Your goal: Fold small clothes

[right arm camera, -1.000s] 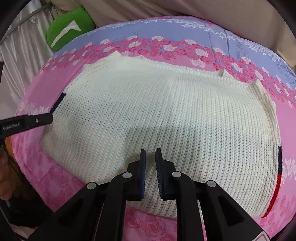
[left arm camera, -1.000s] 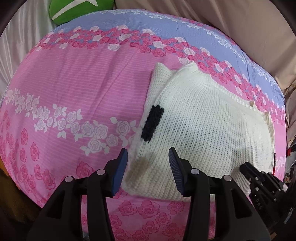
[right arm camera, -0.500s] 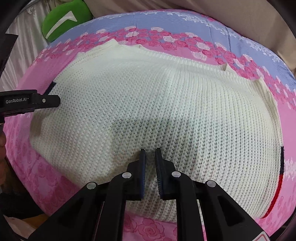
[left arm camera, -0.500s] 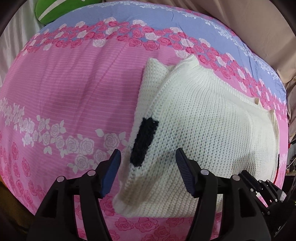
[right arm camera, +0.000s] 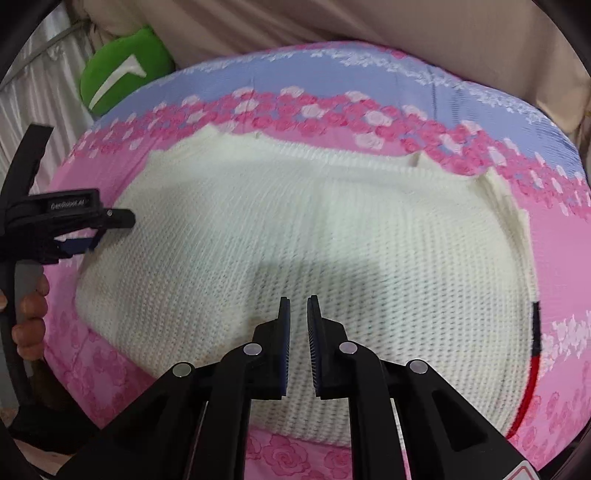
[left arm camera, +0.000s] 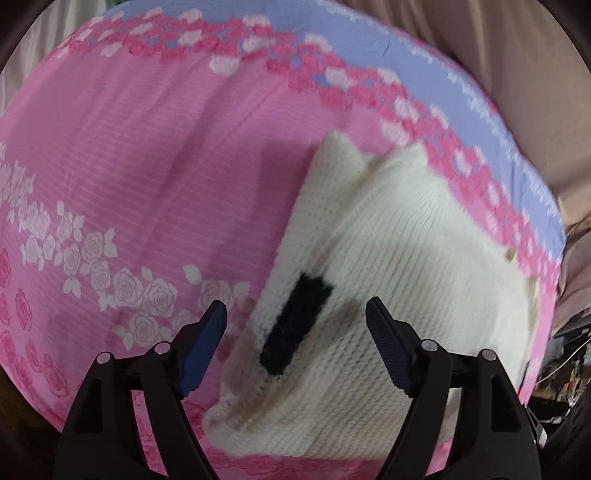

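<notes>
A cream knitted sweater (right arm camera: 314, 236) lies folded on a pink floral bedsheet (left arm camera: 129, 166). In the left wrist view the sweater (left arm camera: 406, 266) shows a black patch (left arm camera: 295, 325) near its left edge. My left gripper (left arm camera: 295, 321) is open, its fingers either side of that patch, above the sweater's left end; it also shows in the right wrist view (right arm camera: 92, 230). My right gripper (right arm camera: 298, 314) is shut and empty, hovering over the sweater's near edge. A dark and red trim (right arm camera: 532, 362) shows at the sweater's right end.
A green cushion (right arm camera: 125, 74) with a white mark sits at the bed's far left corner. Beige fabric (right arm camera: 369, 22) backs the bed. A blue floral band (right arm camera: 332, 74) runs along the far side. White curtain (right arm camera: 33, 99) hangs at left.
My left gripper has opened wider and moved forward over the sweater's left end, so the black patch now sits between its fingers. The right gripper stays shut in nearly the same place.
</notes>
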A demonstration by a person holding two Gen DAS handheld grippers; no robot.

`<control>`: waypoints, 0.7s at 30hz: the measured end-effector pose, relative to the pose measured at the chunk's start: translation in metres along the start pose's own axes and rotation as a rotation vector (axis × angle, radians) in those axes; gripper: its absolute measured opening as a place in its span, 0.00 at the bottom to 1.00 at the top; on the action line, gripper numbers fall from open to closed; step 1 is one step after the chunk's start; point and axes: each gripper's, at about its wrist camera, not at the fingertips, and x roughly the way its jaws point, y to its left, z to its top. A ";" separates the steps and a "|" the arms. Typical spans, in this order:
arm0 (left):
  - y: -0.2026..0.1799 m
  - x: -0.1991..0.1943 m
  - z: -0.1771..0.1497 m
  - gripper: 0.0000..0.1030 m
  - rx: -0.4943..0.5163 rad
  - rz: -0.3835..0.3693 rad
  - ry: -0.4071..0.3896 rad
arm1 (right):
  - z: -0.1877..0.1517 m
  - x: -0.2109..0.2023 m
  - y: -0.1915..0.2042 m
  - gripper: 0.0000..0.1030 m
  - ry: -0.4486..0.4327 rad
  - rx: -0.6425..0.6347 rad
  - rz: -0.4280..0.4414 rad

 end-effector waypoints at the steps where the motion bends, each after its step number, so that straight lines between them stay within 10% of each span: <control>1: -0.003 -0.005 0.002 0.73 0.006 -0.008 -0.015 | 0.003 -0.006 -0.015 0.19 -0.018 0.034 -0.015; 8: -0.039 0.011 0.042 0.73 0.060 -0.066 -0.026 | 0.023 -0.006 -0.147 0.32 -0.046 0.267 -0.239; 11: -0.053 0.040 0.054 0.52 0.093 0.023 -0.006 | 0.025 0.013 -0.175 0.28 -0.005 0.303 -0.254; 13: -0.061 0.044 0.057 0.46 0.134 0.078 -0.039 | 0.025 0.023 -0.183 0.07 0.011 0.302 -0.197; 21: -0.039 -0.001 0.044 0.53 0.073 0.033 -0.090 | 0.023 -0.023 -0.131 0.17 -0.095 0.148 -0.218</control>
